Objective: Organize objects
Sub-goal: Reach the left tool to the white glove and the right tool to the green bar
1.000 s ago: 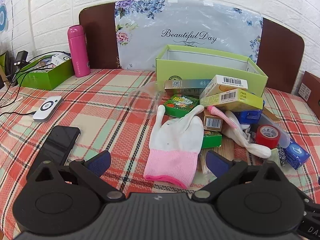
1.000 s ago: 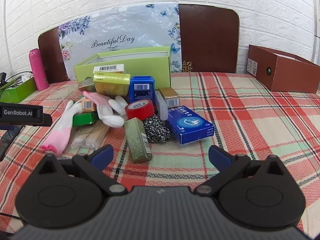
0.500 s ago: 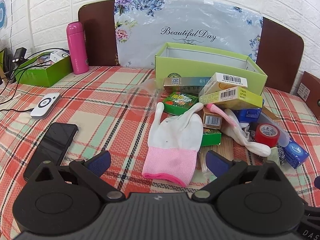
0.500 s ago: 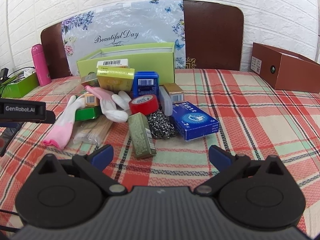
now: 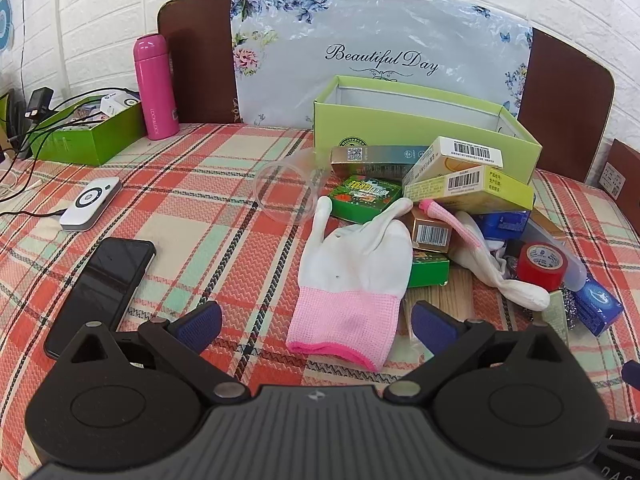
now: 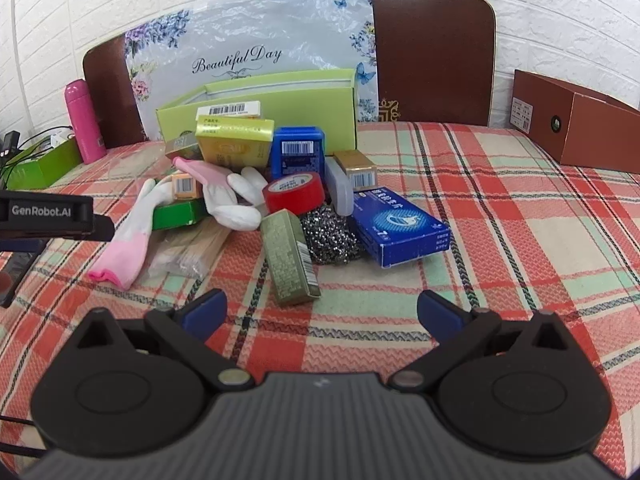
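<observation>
The left hand-held gripper (image 5: 314,322) hangs above the plaid tabletop (image 5: 208,216) with its fingers spread wide and nothing between them; the pink cuff of a white glove (image 5: 352,276) lies just ahead of it, in line with the gap and nearer the right finger. The glove's fingers reach back onto a heap of small boxes that sits in front of an open green box (image 5: 424,128). A black phone (image 5: 104,284) lies to the left of the left finger, and a clear plastic cup (image 5: 286,190) lies on its side beyond the glove. The right hand-held gripper (image 6: 320,314) is likewise spread and empty, above the cloth. Just ahead of its gap lies an olive-green carton (image 6: 290,256), touching a steel scouring pad (image 6: 330,236); a blue box (image 6: 398,226) lies beside the pad to the right, and a red tape roll (image 6: 294,192) sits behind them. A second glove (image 6: 224,192) is draped over the heap to the left.
</observation>
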A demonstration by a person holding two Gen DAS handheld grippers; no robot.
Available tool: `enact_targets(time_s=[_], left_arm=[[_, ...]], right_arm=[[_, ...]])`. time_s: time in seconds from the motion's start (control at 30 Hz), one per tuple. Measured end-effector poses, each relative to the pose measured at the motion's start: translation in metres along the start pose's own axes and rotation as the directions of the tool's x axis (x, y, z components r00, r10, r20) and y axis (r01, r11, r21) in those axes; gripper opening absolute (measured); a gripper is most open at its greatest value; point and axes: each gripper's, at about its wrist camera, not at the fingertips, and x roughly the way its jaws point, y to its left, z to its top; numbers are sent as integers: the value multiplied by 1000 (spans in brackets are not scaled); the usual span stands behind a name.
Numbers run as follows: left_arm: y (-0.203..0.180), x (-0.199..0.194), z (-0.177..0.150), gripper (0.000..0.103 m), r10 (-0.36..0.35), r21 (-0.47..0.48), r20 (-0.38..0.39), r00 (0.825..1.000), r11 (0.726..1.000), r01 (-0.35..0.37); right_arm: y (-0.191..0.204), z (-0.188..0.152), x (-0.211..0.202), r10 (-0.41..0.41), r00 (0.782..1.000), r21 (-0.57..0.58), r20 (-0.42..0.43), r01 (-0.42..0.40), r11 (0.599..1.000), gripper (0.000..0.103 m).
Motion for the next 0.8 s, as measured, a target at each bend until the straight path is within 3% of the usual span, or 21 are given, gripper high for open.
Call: enact_targets(time_s=[0.4, 0.6, 0.67, 0.8], left_arm=[[4, 8, -2, 103, -6, -3, 4, 1000, 1000, 6], [6, 19, 3, 103, -79, 11, 31, 996, 997, 79], [3, 25, 6, 103, -120, 32, 23, 993, 992, 119], [3, 40, 9, 103, -166, 56, 17, 986, 985, 164]], right_arm=[[-1, -2, 10, 35, 999, 13, -35, -35, 999, 103], [10, 2, 16, 53, 998, -70, 21, -52, 996, 103], [16, 4, 21, 63, 997, -104, 31, -60, 993, 100], [26, 7, 32, 84, 995, -151, 46, -76, 986, 83]])
